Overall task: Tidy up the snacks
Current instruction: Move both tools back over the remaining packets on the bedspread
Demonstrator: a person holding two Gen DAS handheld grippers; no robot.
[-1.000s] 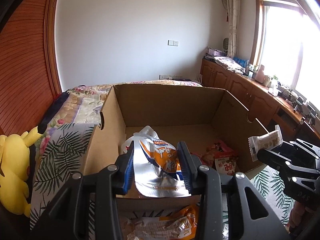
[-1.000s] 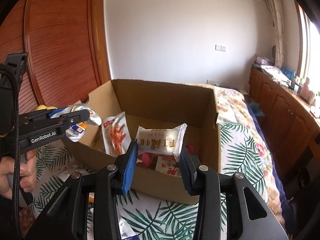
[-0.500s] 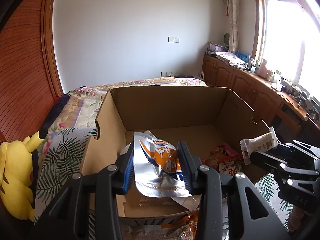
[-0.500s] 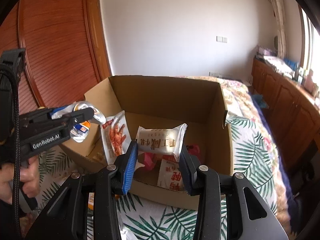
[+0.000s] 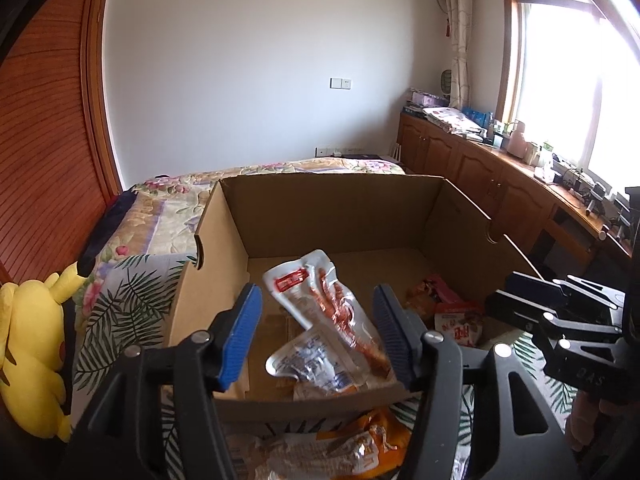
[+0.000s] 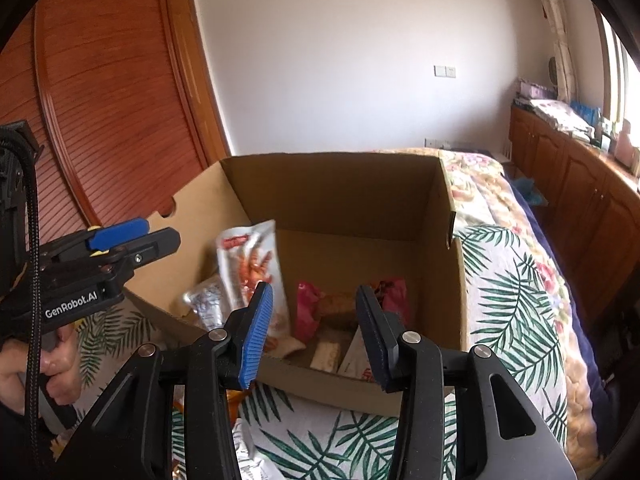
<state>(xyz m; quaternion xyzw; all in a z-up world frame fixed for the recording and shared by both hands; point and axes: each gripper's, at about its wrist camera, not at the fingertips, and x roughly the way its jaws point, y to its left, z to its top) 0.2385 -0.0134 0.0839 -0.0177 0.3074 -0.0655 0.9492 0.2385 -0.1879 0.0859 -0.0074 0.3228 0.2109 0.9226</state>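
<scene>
Left tongs (image 5: 318, 334): you hold them level at the near rim of the cardboard box (image 5: 332, 208), aimed into it. Jaws spread wide, nothing between the pads. In the right wrist view the same tongs (image 6: 120, 236) enter from mid-left, and your hand (image 6: 36, 372) wraps the grip at lower left.

Right tongs (image 6: 314, 332): held just short of the box's near wall, lower centre of frame, pointing in. Jaws apart, nothing gripped. In the left wrist view they (image 5: 520, 296) sit at mid-right, beside the box's right wall.

Snacks, pos. in box:
- Clear pack w/ red label (image 5: 328, 300): frame centre, tilted, leaning toward the left wall.
- Silver pouch (image 5: 308, 364): below it, against the near wall.
- Pink wrapper (image 6: 308, 312) and white bar (image 6: 326, 354): between the right tongs' pads in the frame, on the box floor.

Outside the box: orange packet (image 5: 360, 448) on the leaf-print bedspread (image 6: 516, 312), bottom centre. Yellow plush toy (image 5: 32, 356) at far left.
</scene>
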